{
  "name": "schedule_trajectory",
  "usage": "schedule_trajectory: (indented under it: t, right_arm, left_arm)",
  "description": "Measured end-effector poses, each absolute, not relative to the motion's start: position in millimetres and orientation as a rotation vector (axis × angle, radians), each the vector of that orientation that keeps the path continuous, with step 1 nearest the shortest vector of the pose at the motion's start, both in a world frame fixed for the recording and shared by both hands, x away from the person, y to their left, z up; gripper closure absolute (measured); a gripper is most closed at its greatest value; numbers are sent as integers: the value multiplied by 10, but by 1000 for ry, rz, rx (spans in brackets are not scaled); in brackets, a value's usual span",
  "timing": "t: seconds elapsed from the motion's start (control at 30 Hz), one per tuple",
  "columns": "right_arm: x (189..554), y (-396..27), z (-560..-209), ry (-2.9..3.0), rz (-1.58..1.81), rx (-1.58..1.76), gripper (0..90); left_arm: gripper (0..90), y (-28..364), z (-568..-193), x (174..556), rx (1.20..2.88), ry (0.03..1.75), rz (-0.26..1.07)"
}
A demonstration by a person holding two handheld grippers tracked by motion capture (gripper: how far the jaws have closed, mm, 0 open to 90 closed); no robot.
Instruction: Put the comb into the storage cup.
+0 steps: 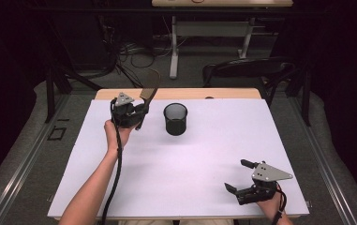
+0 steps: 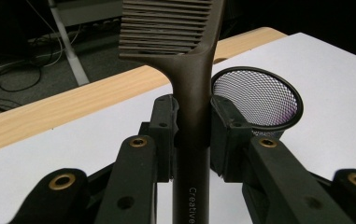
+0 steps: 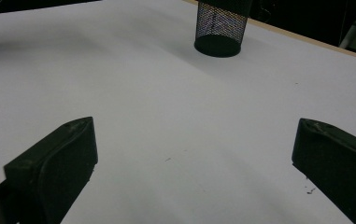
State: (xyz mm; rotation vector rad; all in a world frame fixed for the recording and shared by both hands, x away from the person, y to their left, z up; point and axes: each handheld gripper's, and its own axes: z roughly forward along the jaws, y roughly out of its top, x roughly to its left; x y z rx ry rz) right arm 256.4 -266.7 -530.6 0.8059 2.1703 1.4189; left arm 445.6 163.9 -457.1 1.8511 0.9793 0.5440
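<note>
A dark brown comb [image 2: 192,84] stands between the jaws of my left gripper [image 2: 192,126], which is shut on its handle; its teeth point up and away. In the high view my left gripper [image 1: 137,112] is held above the table's far left, with the comb [image 1: 149,93] sticking out toward the back. A black mesh cup [image 1: 175,119] stands upright just to the right of it, also seen as the mesh cup [image 2: 259,100] behind the jaws. My right gripper [image 1: 240,176] rests low near the front right, open, with nothing between its jaws; it faces the mesh cup [image 3: 221,28].
A white sheet [image 1: 190,164] covers the wooden table [image 1: 223,93]. Behind the table stand a dark chair [image 1: 246,70] and a white desk frame [image 1: 174,51] with cables on the floor. Metal rails run along both sides of the table.
</note>
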Motion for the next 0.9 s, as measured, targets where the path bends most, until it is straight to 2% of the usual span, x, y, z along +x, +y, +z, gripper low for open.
schedule_trajectory:
  t: [0.9]
  right_arm:
    - [2565,-2672,-5307,2174,1417,812,0]
  left_arm:
    - [725,1471,-4436,4552,1803,942,573]
